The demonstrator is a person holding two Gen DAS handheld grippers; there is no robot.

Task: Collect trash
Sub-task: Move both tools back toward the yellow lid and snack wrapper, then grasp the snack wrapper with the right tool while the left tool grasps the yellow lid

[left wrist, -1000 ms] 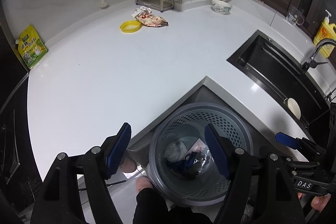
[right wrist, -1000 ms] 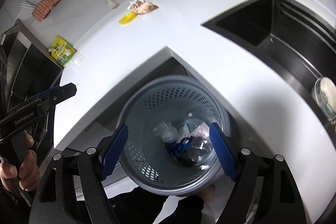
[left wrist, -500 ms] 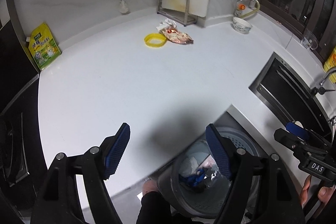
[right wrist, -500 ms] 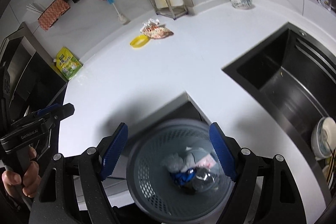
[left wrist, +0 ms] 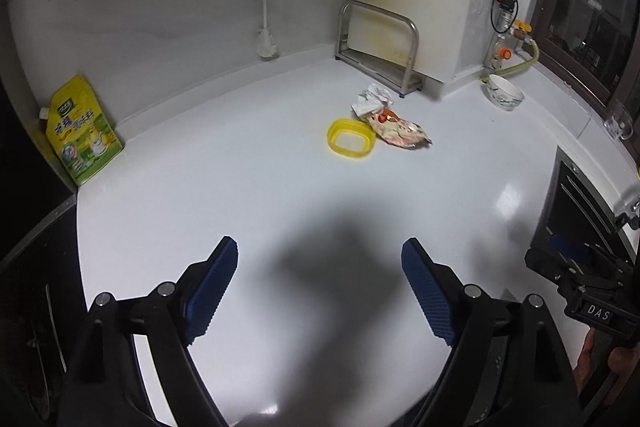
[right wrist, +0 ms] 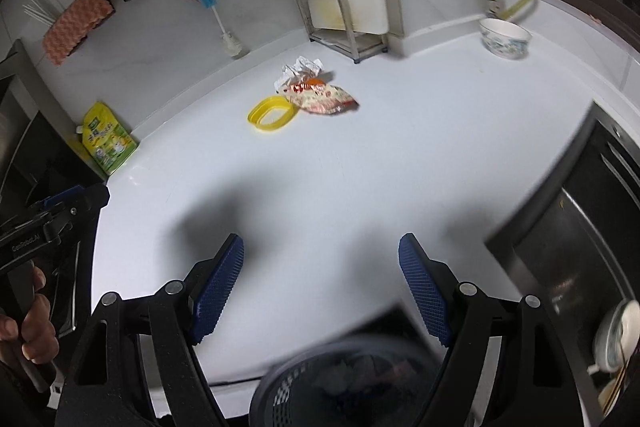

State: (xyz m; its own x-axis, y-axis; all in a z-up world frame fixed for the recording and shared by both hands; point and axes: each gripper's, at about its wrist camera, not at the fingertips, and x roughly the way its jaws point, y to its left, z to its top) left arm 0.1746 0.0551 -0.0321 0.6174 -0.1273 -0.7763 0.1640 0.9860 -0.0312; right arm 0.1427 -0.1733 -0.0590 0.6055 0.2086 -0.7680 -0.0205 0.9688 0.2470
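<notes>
- Both my claws have swung away from the trash basket and now look out over the white bench; a second ago the basket filled the space between the pads, so the last drop-off looks finished and a new pickup is beginning.
- Left claw (left wrist: 320, 289): jaws opening, already wide, nothing between the ribbed blue pads, only smooth glossy bench (left wrist: 260, 195) and my own shadow.
- Far left, a soft yellow-green refill pouch (left wrist: 82, 133) leans against the wall; I judge it a product, not trash.
- Centre, well ahead of both claws, the remaining trash sits together: a hollow yellow plastic ring (left wrist: 351, 138), touching a crinkled, printed snack wrapper (left wrist: 400, 131), with crumpled white paper (left wrist: 374, 97) just behind.
- Right claw (right wrist: 320, 281): jaws spread wide, empty.
- Below it, the grey perforated trash basket (right wrist: 304, 383) shows only its blurred rim at the frame's bottom edge.
- Far right, the dark recessed sink (right wrist: 580, 227).
</notes>
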